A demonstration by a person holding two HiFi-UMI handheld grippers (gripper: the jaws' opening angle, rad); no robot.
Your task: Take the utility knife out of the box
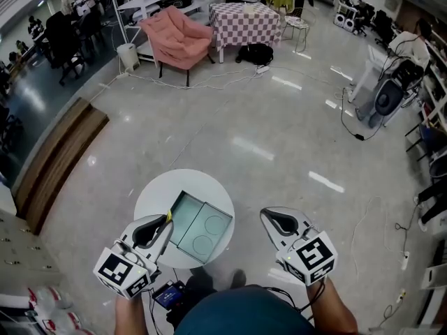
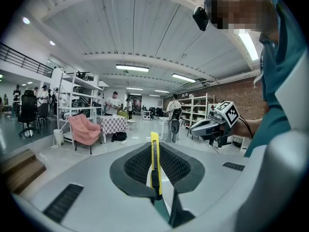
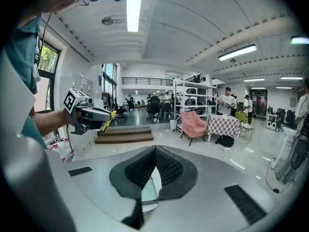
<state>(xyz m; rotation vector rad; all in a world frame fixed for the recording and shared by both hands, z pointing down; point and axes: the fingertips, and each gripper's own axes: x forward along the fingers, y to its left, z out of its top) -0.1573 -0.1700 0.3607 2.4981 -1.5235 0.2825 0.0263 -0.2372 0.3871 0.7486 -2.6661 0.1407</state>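
Observation:
A yellow utility knife (image 2: pixel 154 161) stands on edge between the black pads of my left gripper (image 2: pixel 155 151), which is shut on it. From the head view, the left gripper (image 1: pixel 166 223) hovers over the left edge of the open grey-green box (image 1: pixel 202 227), and the knife (image 1: pixel 168 218) pokes out of its tip. The box lies with both halves flat on a round white table (image 1: pixel 157 194). My right gripper (image 1: pixel 267 216) hangs right of the table, shut and empty. In the right gripper view its fingertips (image 3: pixel 155 151) meet; the box (image 3: pixel 146 191) shows below them.
The table stands on a glossy pale floor. A dark device (image 1: pixel 170 294) lies by the person's feet. Far off are a pink armchair (image 1: pixel 176 37), a checkered table (image 1: pixel 244 21), cables and a fan (image 1: pixel 387 96). Wooden steps (image 1: pixel 56 159) run along the left.

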